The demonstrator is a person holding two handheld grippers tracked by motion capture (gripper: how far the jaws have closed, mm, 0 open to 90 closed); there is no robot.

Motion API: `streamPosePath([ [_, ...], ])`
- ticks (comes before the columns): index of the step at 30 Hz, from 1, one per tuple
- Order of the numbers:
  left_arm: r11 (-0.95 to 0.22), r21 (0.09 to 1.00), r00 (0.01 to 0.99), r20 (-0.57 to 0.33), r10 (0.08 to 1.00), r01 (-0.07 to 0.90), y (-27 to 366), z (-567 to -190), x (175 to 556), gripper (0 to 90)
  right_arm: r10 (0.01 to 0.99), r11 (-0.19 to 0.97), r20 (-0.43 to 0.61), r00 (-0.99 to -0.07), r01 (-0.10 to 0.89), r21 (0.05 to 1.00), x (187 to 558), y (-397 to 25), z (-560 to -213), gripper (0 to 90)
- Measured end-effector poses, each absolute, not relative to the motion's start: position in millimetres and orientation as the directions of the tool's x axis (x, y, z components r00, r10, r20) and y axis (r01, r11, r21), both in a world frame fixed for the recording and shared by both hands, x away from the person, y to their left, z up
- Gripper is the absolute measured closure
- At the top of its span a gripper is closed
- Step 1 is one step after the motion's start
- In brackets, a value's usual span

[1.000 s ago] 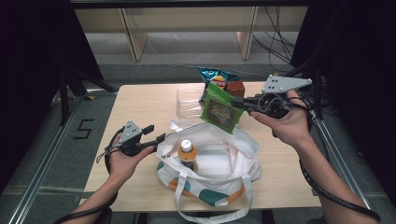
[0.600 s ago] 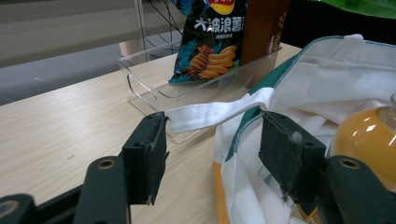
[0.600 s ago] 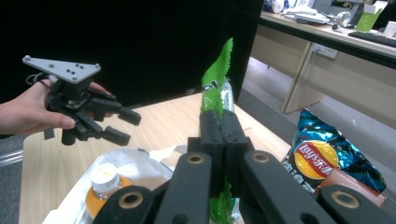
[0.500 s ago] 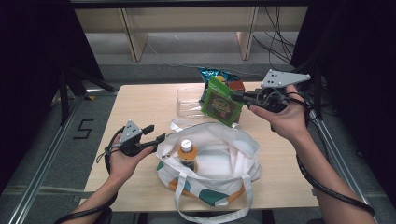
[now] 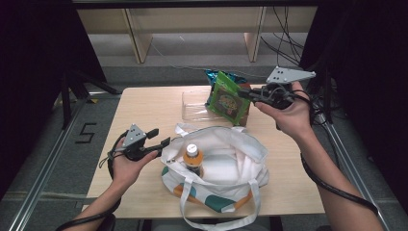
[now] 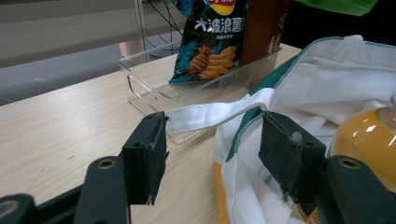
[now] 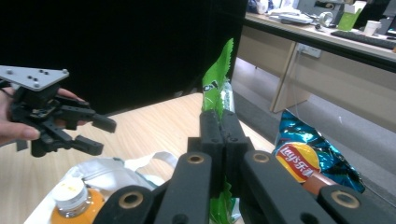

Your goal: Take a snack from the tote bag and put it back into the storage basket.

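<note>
High view showed the right claw (image 5: 246, 93), clamped on the green snack bag (image 5: 226, 97), had carried it from above the tote bag (image 5: 226, 163) back toward the clear tray (image 5: 192, 107); left claw (image 5: 161, 138) stayed open by the tote's rim.

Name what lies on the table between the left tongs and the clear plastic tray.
In the left gripper view, a white strap of the tote bag crosses between the open left tongs and the clear tray, on bare tabletop.

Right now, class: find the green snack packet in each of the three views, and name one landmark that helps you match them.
High view: green snack packet upper middle, held by the right tongs above the clear tray.
Left gripper view: a green edge at the top right corner.
Right gripper view: centre, clamped edge-on.
Shared landmark: orange bottle in the white bag.
</note>
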State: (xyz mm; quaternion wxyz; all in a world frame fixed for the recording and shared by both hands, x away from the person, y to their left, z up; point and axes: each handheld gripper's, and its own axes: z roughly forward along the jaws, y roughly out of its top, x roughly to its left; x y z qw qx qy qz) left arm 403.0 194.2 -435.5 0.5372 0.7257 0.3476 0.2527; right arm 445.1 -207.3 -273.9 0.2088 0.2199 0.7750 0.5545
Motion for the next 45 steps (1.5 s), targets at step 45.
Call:
streamPosePath([
  [45, -0.174, 0.955, 0.625, -0.015, 0.781, 0.239, 194.8, -435.5, 402.8, 40.4, 0.644, 0.293, -0.114, -0.757, 0.106, 0.95, 480.8, -196.8, -295.5, 90.0],
])
